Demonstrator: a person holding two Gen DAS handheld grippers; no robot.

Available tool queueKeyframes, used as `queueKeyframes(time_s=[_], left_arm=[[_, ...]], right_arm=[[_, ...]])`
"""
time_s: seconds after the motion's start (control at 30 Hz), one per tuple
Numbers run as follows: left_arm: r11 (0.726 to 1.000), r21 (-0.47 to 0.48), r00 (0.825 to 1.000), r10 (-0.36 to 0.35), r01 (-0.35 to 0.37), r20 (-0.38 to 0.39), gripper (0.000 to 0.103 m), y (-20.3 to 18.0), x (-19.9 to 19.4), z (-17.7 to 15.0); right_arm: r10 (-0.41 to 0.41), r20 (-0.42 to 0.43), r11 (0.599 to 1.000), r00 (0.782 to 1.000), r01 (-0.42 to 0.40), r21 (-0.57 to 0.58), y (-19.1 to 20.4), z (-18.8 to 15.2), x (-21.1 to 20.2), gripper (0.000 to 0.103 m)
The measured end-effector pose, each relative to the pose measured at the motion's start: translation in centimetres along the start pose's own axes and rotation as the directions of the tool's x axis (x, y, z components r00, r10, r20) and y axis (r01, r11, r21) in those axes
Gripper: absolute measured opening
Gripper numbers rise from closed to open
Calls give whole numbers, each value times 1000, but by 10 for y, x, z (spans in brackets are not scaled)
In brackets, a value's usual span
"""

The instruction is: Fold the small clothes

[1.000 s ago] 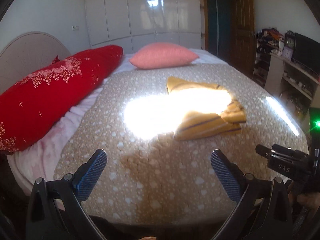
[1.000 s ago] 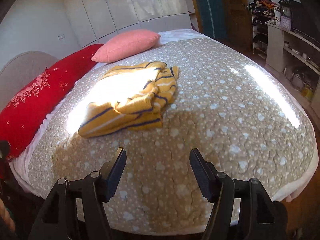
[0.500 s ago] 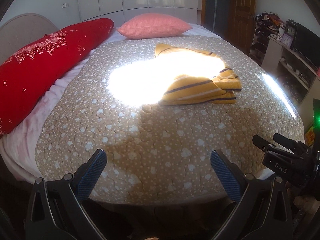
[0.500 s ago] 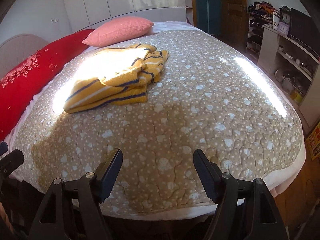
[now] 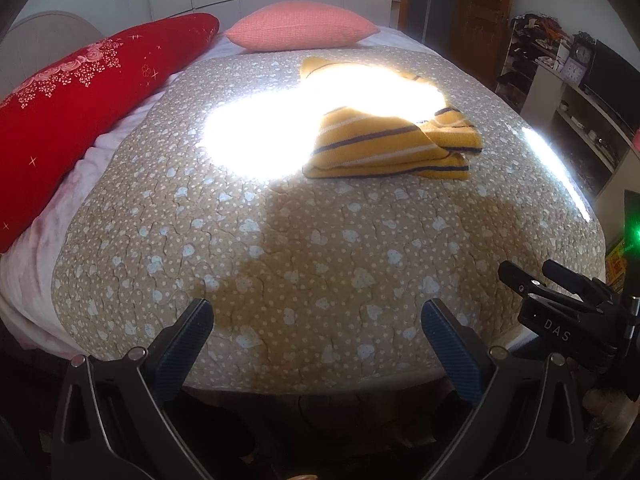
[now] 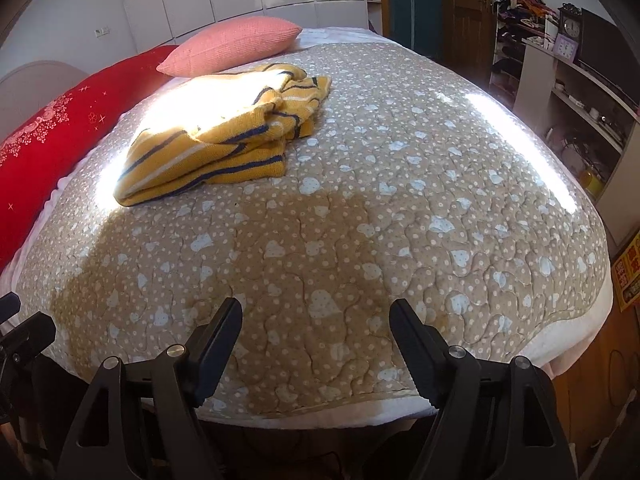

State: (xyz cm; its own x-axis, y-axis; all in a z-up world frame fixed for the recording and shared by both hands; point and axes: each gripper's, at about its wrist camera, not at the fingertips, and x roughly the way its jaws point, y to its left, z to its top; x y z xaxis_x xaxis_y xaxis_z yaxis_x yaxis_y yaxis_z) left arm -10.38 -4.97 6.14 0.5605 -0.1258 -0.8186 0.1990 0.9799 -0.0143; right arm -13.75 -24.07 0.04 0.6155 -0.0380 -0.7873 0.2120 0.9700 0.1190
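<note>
Yellow striped top [image 5: 392, 148] lies crumpled mid-bed [image 5: 320, 272], partly in sun patch, near pink pillow [image 5: 300, 30]. Left gripper [image 5: 316, 334] spread, empty, at foot edge of bed. Right gripper [image 6: 316, 334] spread, empty, also well apart from top. Knit looks soft, light, floppy; likely bunches. Best pinch near hem corners, one per gripper.

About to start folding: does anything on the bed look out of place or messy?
Only the sweater: it lies bunched and rumpled on the quilt, partly washed out by sun glare. No spill or damage shows.
</note>
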Motion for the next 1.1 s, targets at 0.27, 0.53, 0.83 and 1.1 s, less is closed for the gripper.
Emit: queueKeyframes(time_s=[0.27, 0.53, 0.83, 1.1], left_arm=[[1000, -18, 1000, -16, 16, -3, 103, 4, 0, -1], [999, -40, 999, -33, 32, -31, 103, 10, 7, -5], [999, -38, 999, -30, 29, -35, 103, 9, 7, -6], [999, -35, 998, -31, 29, -46, 103, 9, 10, -7]], right_arm=[[-7, 3, 1000, 1000, 7, -28, 9, -3, 0, 81], [-15, -5, 998, 1000, 15, -59, 16, -4, 2, 81], [-18, -6, 997, 1000, 17, -69, 19, -4, 3, 82], [-21, -7, 999, 1000, 21, -50, 15, -5, 3, 83]])
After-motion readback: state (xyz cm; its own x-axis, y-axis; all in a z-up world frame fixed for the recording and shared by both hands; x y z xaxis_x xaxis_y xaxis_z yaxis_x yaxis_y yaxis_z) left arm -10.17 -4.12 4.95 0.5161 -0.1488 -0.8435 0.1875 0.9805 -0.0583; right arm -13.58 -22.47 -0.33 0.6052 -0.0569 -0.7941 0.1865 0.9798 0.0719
